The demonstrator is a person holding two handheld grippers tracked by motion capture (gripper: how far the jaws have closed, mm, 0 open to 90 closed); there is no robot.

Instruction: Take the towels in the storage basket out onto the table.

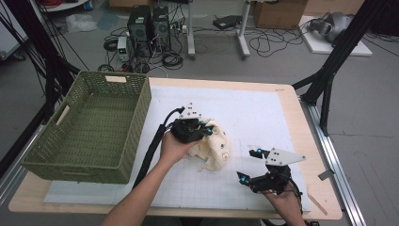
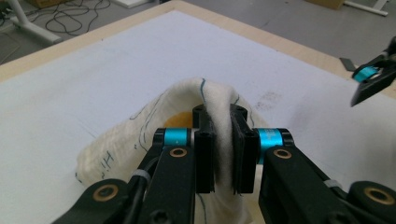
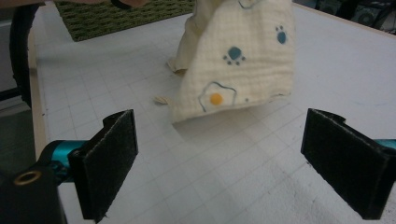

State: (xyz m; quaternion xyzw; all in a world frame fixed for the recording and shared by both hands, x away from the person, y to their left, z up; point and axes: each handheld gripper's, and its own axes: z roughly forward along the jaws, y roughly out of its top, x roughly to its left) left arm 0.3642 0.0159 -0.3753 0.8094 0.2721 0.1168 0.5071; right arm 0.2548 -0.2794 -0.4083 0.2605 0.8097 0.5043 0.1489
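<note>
Left gripper view: my left gripper (image 2: 219, 154) clenches a fold of the cloth (image 2: 140, 135) on the white mat (image 2: 93, 70); my right gripper (image 1: 258, 165) waits released. I should lift slowly toward the basket (image 1: 84, 127).

Lay mid-mat: cloth (image 1: 214, 146), right of basket (image 1: 89, 127); pinched by left gripper (image 1: 203, 128). Sat nearer, to the right: right gripper (image 1: 249, 165).

There is one soft cloth (image 1: 214, 146), one green basket (image 1: 89, 127), one white mat (image 1: 254, 117), one counter (image 1: 301, 127) and two claws.
</note>
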